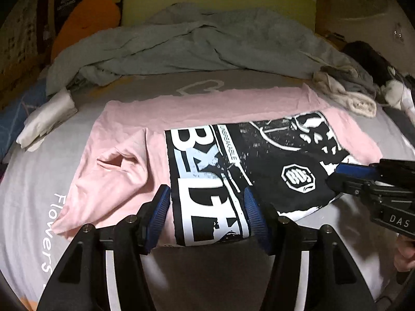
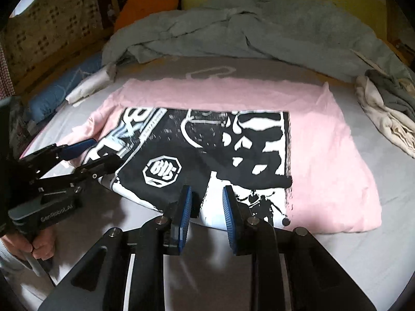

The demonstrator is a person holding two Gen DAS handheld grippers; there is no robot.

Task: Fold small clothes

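Where both grippers gape, pink shirt [image 2: 324, 140] print reads "UNBREAKABLE"

Bare sheet [image 2: 363, 246] lies open; crumpled blanket [image 2: 233, 33] blocks beyond.

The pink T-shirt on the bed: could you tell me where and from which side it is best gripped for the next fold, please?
Probably the near hem of the pink T-shirt, coming in low from the near side. It lies flat on the bed, and that edge sits right ahead of the open left gripper and right gripper, so both could pinch it and lift it away.
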